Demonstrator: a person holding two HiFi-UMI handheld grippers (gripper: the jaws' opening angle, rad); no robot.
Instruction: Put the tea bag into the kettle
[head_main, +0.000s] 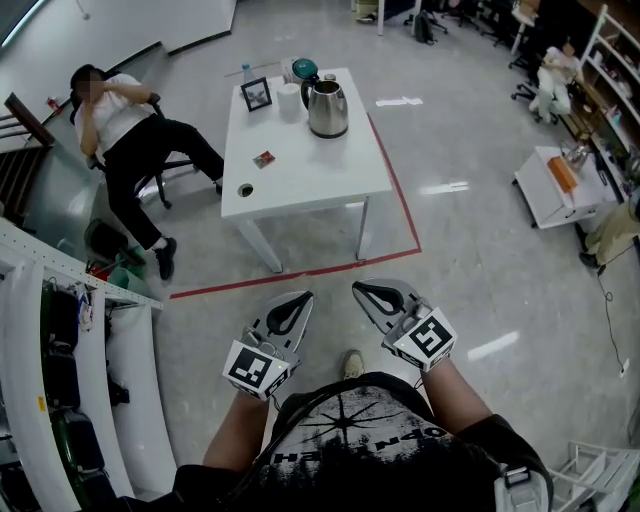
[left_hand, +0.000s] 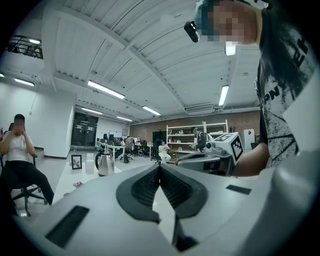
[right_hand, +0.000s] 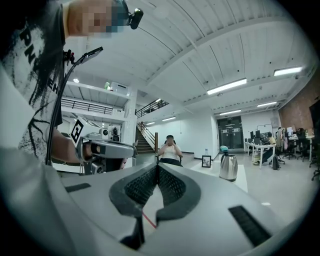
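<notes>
The left gripper's (left_hand: 160, 169) jaws meet, empty. At nine o'clock, the kettle (left_hand: 105, 164) stands on the table (left_hand: 67, 176), a seated person (left_hand: 17, 150) beyond.

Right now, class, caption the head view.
Left gripper and right gripper, both shut, face white table bearing kettle, tea bag.

Seated person (head_main: 130, 140) beside white table (head_main: 310, 175), picture frame (head_main: 256, 94) on it, red floor tape (head_main: 300, 272) alongside.
</notes>
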